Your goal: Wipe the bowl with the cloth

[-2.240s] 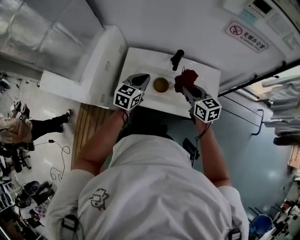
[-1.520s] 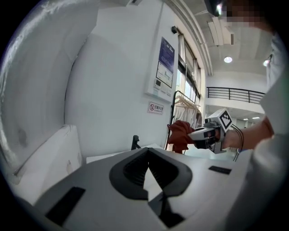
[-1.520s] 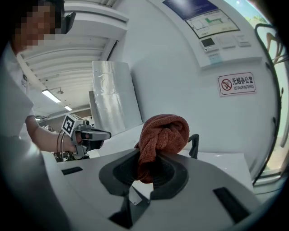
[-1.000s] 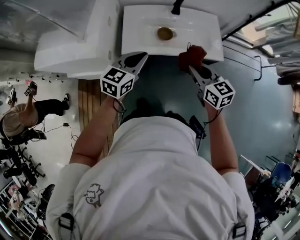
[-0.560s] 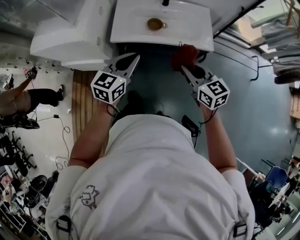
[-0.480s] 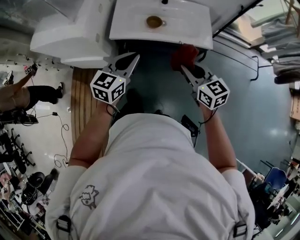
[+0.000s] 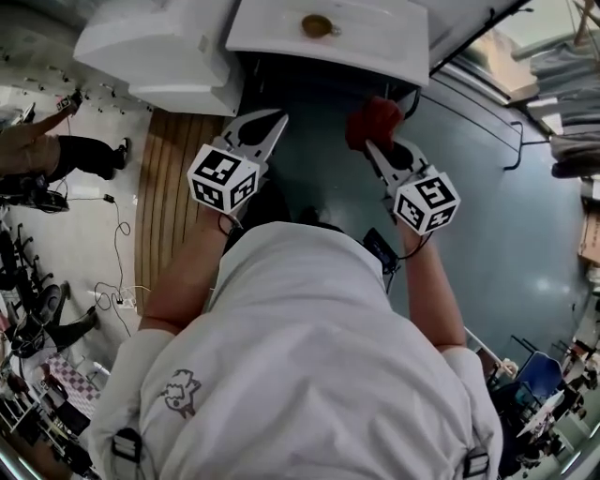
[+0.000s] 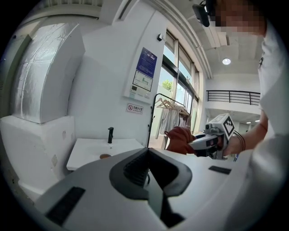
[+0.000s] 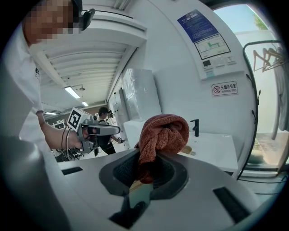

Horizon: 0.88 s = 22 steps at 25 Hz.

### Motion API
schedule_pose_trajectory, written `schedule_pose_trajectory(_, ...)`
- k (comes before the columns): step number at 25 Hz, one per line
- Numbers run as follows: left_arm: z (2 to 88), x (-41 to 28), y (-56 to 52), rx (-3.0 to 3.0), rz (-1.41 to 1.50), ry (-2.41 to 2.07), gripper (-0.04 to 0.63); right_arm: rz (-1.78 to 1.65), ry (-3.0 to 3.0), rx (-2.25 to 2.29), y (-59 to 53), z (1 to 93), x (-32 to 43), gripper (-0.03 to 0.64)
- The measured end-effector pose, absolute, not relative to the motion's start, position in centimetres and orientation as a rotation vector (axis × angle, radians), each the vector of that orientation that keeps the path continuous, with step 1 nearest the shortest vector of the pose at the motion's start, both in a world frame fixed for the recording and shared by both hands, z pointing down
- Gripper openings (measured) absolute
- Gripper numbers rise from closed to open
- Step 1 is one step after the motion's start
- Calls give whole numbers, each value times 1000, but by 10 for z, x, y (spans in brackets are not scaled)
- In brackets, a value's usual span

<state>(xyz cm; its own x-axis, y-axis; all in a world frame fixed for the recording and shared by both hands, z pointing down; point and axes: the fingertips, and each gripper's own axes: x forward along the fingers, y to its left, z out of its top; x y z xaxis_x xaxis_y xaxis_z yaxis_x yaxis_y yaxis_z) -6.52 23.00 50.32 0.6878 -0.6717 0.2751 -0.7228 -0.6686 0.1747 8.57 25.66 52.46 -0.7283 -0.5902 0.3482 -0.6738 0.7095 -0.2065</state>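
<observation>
**Head view and both gripper views.** The person (image 7: 309, 375), in a white shirt, fills the space behind both tools. The arms are held forward so that the two grippers point side by side and slightly downward.

The washbasin (image 7: 375, 42), a white counter, lies ahead of both sets of jaw tips and well apart from them. Neither tool reaches over its edge.

The left gripper (image 7: 278, 120) is clenched on nothing: its jaws meet with no object between them. By judgement this leaves it free to steady the bowl when needed.

The right gripper (image 7: 372, 148), level with the left and to its right, is clamped on the cloth (image 7: 373, 122). This rust-red towel is bunched into a wad that bulges above and beyond the jaw tips. Held this way, it presents a soft, rounded face forward for wiping rather than the hard jaws.

The bowl (image 7: 317, 25), small, round and brownish, rests on the washbasin. It lies straight ahead between the lines of the two tools, and the cloth is well apart from it.

A dark tap (image 9: 195, 127) stands beyond the bowl, farthest from the jaws.

Judged from this layout, no wiping contact exists at this moment. The right tool needs to travel forward to bring cloth to bowl.
</observation>
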Motion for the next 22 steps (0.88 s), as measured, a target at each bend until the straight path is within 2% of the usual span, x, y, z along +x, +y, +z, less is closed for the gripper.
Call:
schedule_pose_trajectory(6,502,-66,277,2651,257,-1119,14,455,-2683,984,299,523,75,58)
schedule_pose_trajectory(22,499,-53,301,2684,283,-1095,14,464,-2722,981,317,512,75,59)
